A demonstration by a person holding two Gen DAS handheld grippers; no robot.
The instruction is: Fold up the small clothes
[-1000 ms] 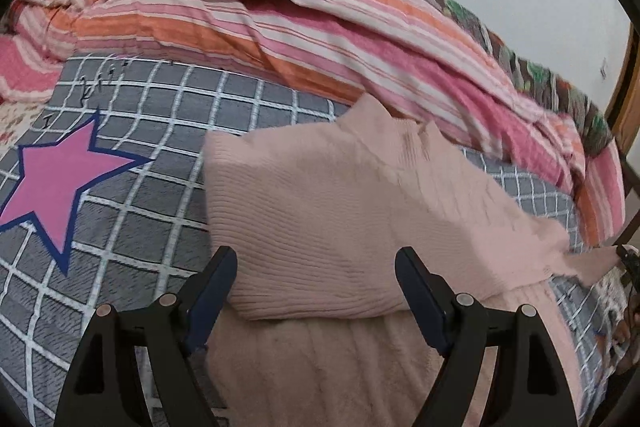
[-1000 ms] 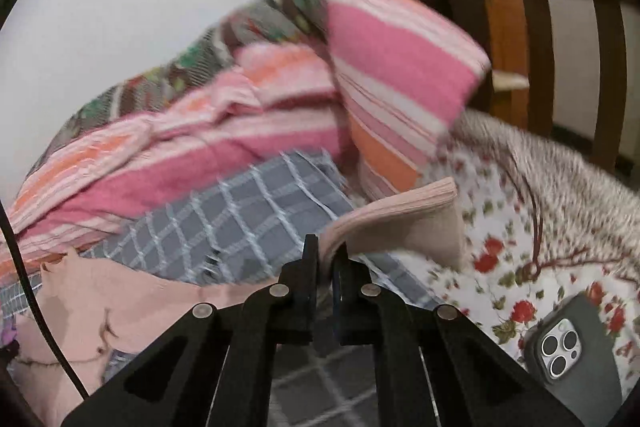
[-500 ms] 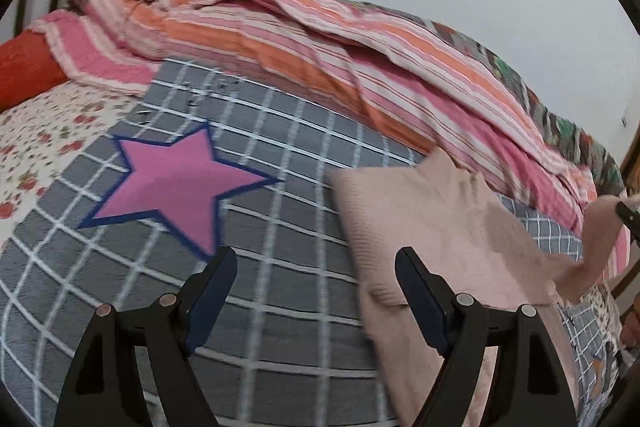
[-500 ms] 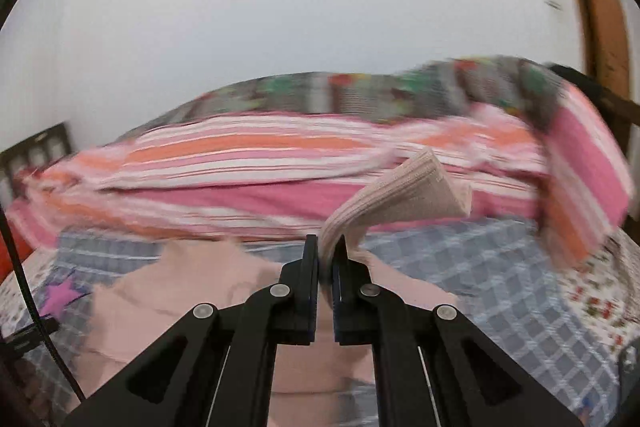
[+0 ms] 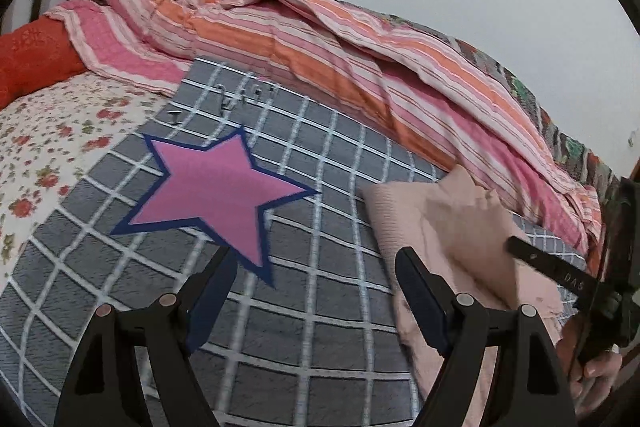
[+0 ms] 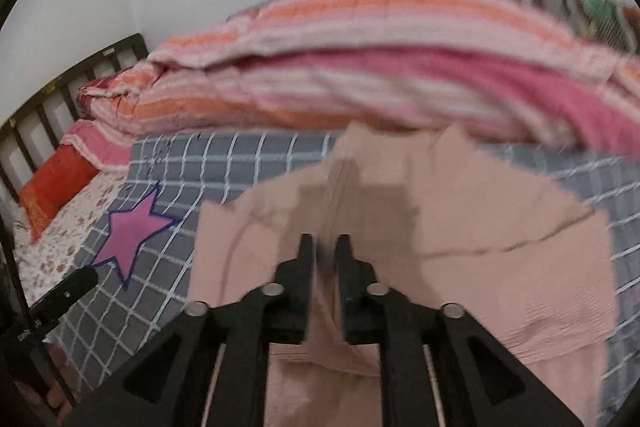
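Note:
A pale pink knit sweater (image 6: pixel 500 267) lies partly folded on the grey checked blanket (image 5: pixel 320 307); it shows at the right of the left wrist view (image 5: pixel 432 227). My right gripper (image 6: pixel 325 247) is shut on the sweater's sleeve, which runs between its fingers over the sweater's body. It also shows as a dark bar in the left wrist view (image 5: pixel 516 247). My left gripper (image 5: pixel 312 267) is open and empty above the blanket, left of the sweater, near the pink star (image 5: pixel 220 195).
A striped pink and orange quilt (image 5: pixel 360 67) is heaped along the wall behind the blanket. A red pillow (image 5: pixel 32 59) and dark headboard (image 6: pixel 60 95) stand at the far left. A floral sheet (image 5: pixel 48 139) lies under the blanket.
My right gripper has swung left and brought the sleeve across over the sweater's body. My left gripper has moved left, off the sweater, toward the star.

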